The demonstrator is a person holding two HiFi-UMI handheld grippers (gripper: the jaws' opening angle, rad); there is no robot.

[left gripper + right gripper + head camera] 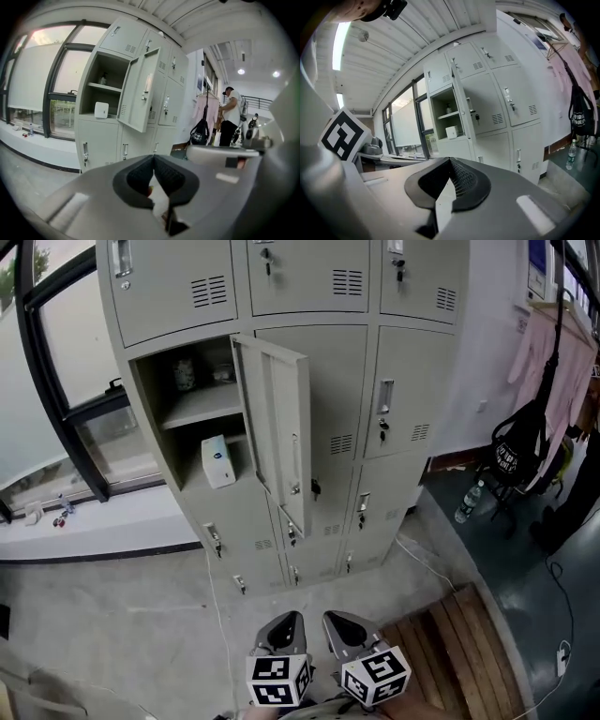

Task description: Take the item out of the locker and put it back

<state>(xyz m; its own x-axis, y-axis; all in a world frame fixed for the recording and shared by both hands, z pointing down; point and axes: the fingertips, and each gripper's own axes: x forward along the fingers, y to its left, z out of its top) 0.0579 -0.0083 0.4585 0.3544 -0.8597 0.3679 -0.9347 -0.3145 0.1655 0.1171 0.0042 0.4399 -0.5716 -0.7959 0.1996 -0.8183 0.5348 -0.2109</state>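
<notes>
Locker door (pixel 281 423) hangs open on the far side, white box (pixel 217 461) on the lower shelf inside; we're holding left gripper (pixel 287 622) and right gripper (pixel 336 622) near us, both pressed together, empty

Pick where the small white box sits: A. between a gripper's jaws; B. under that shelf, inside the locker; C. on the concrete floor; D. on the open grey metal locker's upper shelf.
B: the small white box stands beneath the shelf in the open grey metal locker.
</notes>
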